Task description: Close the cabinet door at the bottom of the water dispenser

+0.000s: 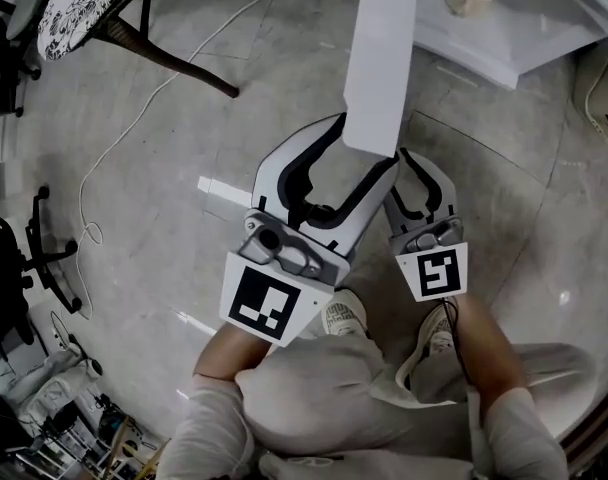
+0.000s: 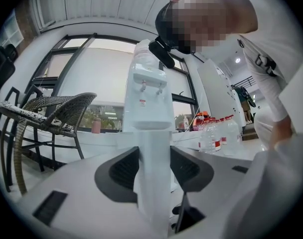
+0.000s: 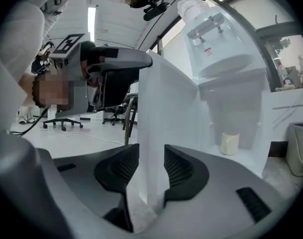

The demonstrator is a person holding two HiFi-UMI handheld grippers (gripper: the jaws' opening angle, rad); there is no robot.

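Crouching on the floor (image 1: 164, 148), a person sets both grippers to the free edge of the door (image 1: 379, 58), which stands swung wide from the cabinet (image 1: 504, 38) under the dispenser (image 2: 149, 98). The left gripper (image 1: 367, 140) straddles that edge with its fingers (image 2: 124, 171) spread and the panel upright between them. The right gripper (image 1: 426, 173) does likewise just beside it, its fingers also spread and not seen to clamp. A pale cup (image 3: 229, 143) sits inside the open cabinet.

The door looks like a thin, stiff, light panel with a smooth white face, probably slippery to grip yet easy to swing on its hinge. Judged from here, the closing has hardly begun, as the door is far from its frame. The sensible hold is out at this free edge, farthest from the hinge, where a light pinch or a plain push on the flat face should carry it round. A hard squeeze seems needless, and a slam could jar the cup.
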